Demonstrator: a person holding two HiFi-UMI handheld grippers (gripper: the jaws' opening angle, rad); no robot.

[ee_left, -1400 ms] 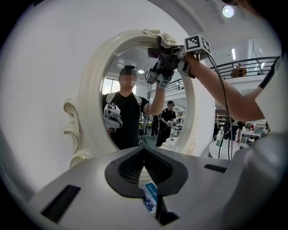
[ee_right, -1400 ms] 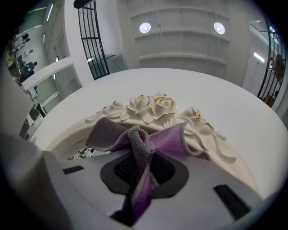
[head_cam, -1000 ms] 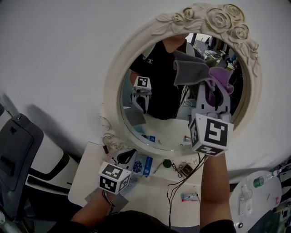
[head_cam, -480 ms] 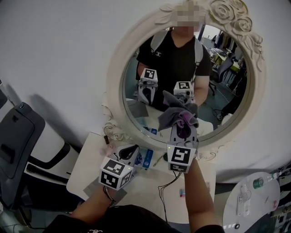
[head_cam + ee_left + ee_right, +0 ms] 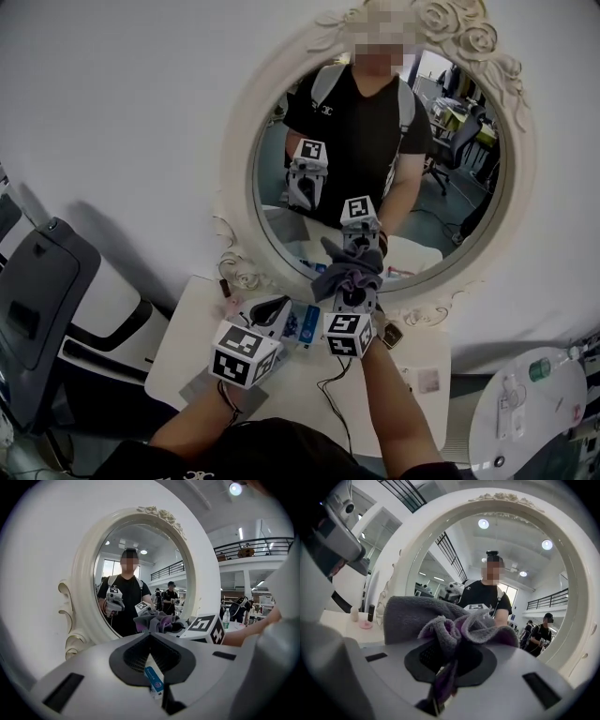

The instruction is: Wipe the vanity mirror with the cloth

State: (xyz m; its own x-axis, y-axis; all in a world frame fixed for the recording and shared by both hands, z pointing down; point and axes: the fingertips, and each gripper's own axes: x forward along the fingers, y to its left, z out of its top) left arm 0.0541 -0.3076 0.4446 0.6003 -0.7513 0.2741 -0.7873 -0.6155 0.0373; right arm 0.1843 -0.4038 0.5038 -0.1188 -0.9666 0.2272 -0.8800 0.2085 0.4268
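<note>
Left gripper hangs low and idle, its jaws drawn together on nothing. Through the narrow slit between them you see only the white tabletop below and a small blue-and-white tube lying on it. It plays no part in the wipe at present, and it sits just to the left of your working hand.

Right gripper is clamped firmly on the bunched grey-and-purple microfibre cloth. A thick wad of it bulges out ahead of the jaw tips, and a purple tail is pinched back between the pads. Directly ahead of those tips stands the oval vanity mirror with the cream, rose-carved frame. The cloth meets the glass low down, just above the bottom rim. It appears to touch its own reflection there, though the head view is too small to be sure of the pressure.

My judgement is that you are mid-wipe, at the low end of a stroke. Most of the glass lies above the right gripper and to its right. For the next move, press the wad flat to the glass and carry it up and out to the right. Hold the clamp tight so the cloth doesn't slip, and keep the hard jaw tips off the mirror.
</note>
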